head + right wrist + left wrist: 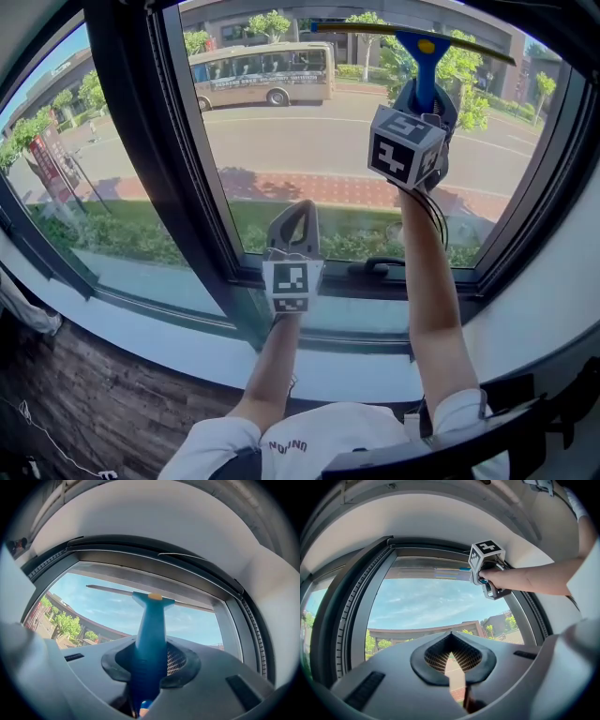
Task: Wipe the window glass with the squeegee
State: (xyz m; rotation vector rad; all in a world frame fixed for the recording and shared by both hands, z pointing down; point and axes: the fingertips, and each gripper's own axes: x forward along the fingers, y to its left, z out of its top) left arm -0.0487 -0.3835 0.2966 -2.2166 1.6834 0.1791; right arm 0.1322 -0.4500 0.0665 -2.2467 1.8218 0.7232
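Head view shows the right gripper (424, 94) pinching the blue squeegee (427, 52) by its handle, blade up at the top of the window glass (309, 150), the left gripper (293, 216) pressed together on nothing lower down; a stroke looks about to start, calling for a steady downward pull.

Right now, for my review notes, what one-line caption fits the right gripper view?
Right gripper shut on the blue squeegee, its blade up at the top of the glass.

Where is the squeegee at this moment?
In the head view the squeegee is at the upper right, its blue handle gripped by the right gripper, its blade lying across the top of the window glass.
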